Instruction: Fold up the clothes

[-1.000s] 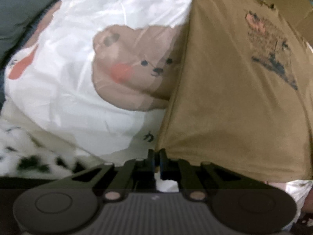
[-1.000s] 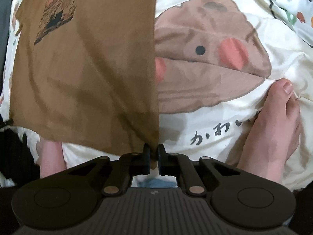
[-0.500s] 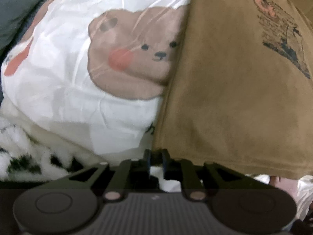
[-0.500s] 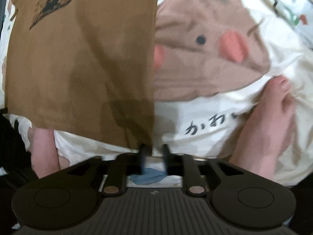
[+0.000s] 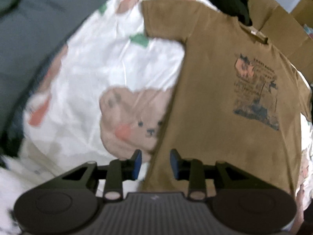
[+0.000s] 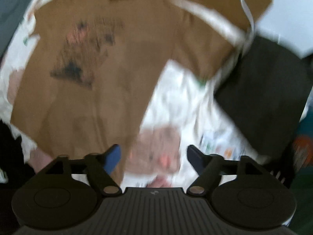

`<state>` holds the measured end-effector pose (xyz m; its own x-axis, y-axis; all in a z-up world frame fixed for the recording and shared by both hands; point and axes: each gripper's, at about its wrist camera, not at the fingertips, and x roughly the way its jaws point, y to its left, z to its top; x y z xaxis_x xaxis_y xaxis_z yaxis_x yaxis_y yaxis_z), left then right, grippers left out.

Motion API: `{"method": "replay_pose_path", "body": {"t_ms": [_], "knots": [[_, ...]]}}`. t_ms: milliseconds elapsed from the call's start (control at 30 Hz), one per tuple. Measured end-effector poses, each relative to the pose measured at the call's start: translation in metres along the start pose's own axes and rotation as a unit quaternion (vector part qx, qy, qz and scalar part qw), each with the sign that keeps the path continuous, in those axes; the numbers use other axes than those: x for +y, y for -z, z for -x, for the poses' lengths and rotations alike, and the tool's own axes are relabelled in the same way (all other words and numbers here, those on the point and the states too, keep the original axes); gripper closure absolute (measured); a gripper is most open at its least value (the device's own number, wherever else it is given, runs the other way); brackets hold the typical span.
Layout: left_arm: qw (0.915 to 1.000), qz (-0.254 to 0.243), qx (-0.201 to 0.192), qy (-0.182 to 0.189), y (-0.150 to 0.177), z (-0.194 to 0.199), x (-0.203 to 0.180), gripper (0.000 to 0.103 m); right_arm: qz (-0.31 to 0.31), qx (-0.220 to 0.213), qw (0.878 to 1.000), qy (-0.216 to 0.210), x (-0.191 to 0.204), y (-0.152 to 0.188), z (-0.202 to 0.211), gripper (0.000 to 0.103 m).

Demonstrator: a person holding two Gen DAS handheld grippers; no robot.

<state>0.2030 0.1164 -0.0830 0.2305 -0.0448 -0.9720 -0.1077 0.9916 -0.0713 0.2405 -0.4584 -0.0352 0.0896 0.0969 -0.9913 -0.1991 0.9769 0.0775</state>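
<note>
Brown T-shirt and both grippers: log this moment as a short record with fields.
garment: brown T-shirt, spread flat, printed graphic facing up
surface: white bedsheet with bear print
sleeve: one short sleeve spread out to the side
left gripper: jaws opening, nothing pinched, above the shirt's bottom hem
right gripper: jaws opening, wide apart, nothing between the pads
nearby: cardboard box past the collar; dark panel beside the sheet
image quality: right wrist view heavily blurred

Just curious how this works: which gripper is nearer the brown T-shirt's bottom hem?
Left gripper, probably: it hangs over the brown T-shirt's hem corner, jaws opening. Right gripper looks higher, beside the other corner, also opening.
</note>
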Motion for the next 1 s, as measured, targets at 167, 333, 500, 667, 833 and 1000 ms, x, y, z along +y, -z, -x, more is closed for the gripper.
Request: {"method": "replay_pose_path", "body": {"t_ms": [167, 333, 500, 667, 833, 1000], "knots": [[0.9996, 0.002, -0.028, -0.002, -0.043, 0.044, 0.007, 0.058, 0.017, -0.03, 0.999, -0.001, -0.005, -0.03, 0.0, 0.019], [0.997, 0.01, -0.073, -0.023, -0.092, 0.085, 0.006, 0.058, -0.005, -0.056, 0.998, 0.01, -0.005, -0.047, -0.011, 0.019], [0.9909, -0.014, -0.122, -0.056, -0.154, 0.139, -0.024, 0.061, -0.008, -0.071, 0.997, 0.012, -0.005, -0.044, -0.002, 0.019], [0.9874, -0.039, -0.145, -0.05, -0.215, 0.188, -0.086, 0.061, -0.012, -0.1, 0.994, 0.031, -0.014, -0.041, 0.009, 0.019], [0.9839, -0.069, -0.158, -0.047, -0.252, 0.217, -0.153, 0.061, -0.01, -0.128, 0.991, 0.035, -0.025, -0.038, 0.008, 0.019], [0.9786, -0.104, -0.176, -0.027, -0.277, 0.229, -0.232, 0.056, -0.051, -0.157, 0.985, 0.054, -0.052, -0.04, 0.012, 0.019]]}}
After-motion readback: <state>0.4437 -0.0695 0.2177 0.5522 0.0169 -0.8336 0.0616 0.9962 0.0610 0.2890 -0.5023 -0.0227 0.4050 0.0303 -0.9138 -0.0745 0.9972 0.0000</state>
